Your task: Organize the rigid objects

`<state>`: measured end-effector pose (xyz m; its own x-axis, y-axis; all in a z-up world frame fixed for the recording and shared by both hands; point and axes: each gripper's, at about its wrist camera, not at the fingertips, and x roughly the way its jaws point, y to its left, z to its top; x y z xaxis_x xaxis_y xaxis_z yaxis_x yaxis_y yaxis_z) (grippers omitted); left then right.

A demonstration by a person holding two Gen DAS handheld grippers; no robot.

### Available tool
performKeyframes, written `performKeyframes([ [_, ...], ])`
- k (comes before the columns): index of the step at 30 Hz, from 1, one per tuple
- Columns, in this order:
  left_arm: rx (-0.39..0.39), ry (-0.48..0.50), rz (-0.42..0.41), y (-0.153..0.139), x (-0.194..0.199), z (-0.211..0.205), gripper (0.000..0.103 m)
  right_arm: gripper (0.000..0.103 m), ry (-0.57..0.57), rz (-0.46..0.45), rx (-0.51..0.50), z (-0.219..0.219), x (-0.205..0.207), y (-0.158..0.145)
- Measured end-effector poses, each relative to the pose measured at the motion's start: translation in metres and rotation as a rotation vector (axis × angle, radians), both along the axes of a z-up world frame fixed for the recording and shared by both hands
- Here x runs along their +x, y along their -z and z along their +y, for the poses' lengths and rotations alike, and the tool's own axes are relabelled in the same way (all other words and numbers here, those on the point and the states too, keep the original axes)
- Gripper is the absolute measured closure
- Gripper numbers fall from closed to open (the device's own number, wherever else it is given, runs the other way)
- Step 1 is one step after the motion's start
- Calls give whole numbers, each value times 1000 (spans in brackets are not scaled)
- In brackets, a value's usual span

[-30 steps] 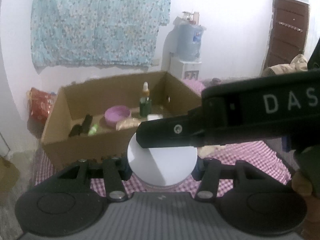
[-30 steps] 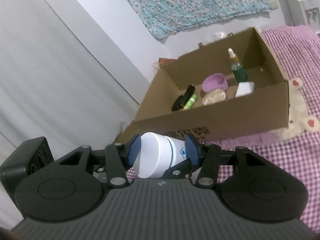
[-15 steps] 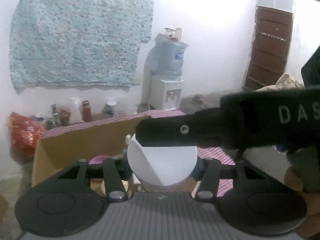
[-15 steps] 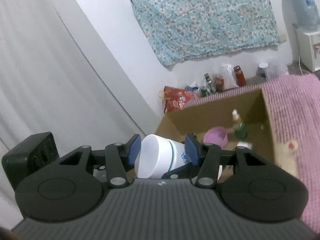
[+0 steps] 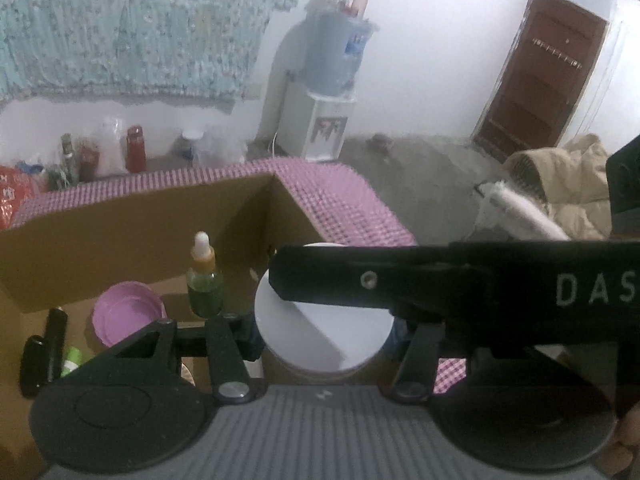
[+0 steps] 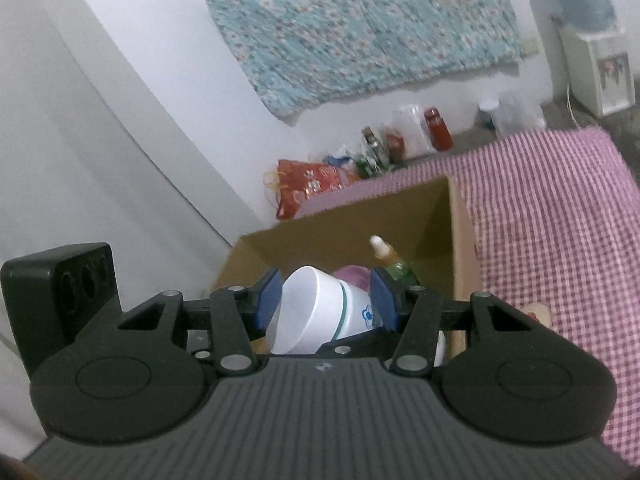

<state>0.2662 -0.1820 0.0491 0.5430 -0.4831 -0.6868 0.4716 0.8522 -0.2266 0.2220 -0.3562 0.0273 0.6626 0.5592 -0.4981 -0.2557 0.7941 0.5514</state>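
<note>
Two hand-held grippers carry one white plastic jar (image 6: 320,312) above an open cardboard box (image 5: 132,240) that sits on a bed covered in pink checked cloth (image 6: 560,216). The right gripper (image 6: 326,304) is clamped on the jar: its blue pads (image 6: 269,298) press the jar's sides, and the jar lies tilted between them, its green band and small blue flower mark turned toward the right pad. In the left wrist view the left gripper (image 5: 322,332) also grips the jar (image 5: 320,336), whose flat white end faces the camera, with a finger close against each side. The black body of the right gripper crosses just in front of that white face, lettered "DAS".

Inside the box, left of the jar, a green dropper bottle (image 5: 204,284) with a white tip stands upright near the far corner. A pink round lid (image 5: 128,312) lies further left of it on the box floor, and a black tube-shaped object (image 5: 44,348) lies at the box's left end beside something light green, too small to identify.

Beyond the box, bottles and a red bag (image 6: 312,188) line the foot of the white wall under a hanging floral cloth (image 6: 360,28). A water dispenser (image 5: 328,80) stands to the right of them, and a brown door (image 5: 536,80) further right.
</note>
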Motion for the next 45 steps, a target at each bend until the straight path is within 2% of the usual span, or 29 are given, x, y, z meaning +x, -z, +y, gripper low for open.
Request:
performKeyframes([
  [8, 64, 2, 65, 21, 16, -11, 49, 54, -6, 62, 16, -10, 20, 37],
  [15, 87, -11, 102, 29, 25, -16, 49, 51, -3, 61, 22, -15, 23, 44],
  [19, 102, -7, 79, 26, 23, -23, 45, 48, 0, 53, 26, -18, 20, 42],
  [23, 112, -19, 33, 19, 15, -21, 31, 41, 15, 28, 31, -21, 16, 35],
  [29, 43, -29, -47, -3, -8, -5, 15, 36, 51, -1, 60, -26, 2, 19],
  [33, 5, -41, -105, -19, -32, 11, 12, 31, 83, -45, 90, -28, -20, 3],
  [38, -32, -59, -181, -41, -69, 36, 0, 22, 130, -112, 80, -27, -54, -20],
  [42, -4, -134, -215, -53, -97, 55, 0, 11, 169, -159, 16, -21, -84, -37],
  [45, 48, -248, -209, -53, -111, 70, 0, 1, 204, -193, -67, -13, -105, -47],
])
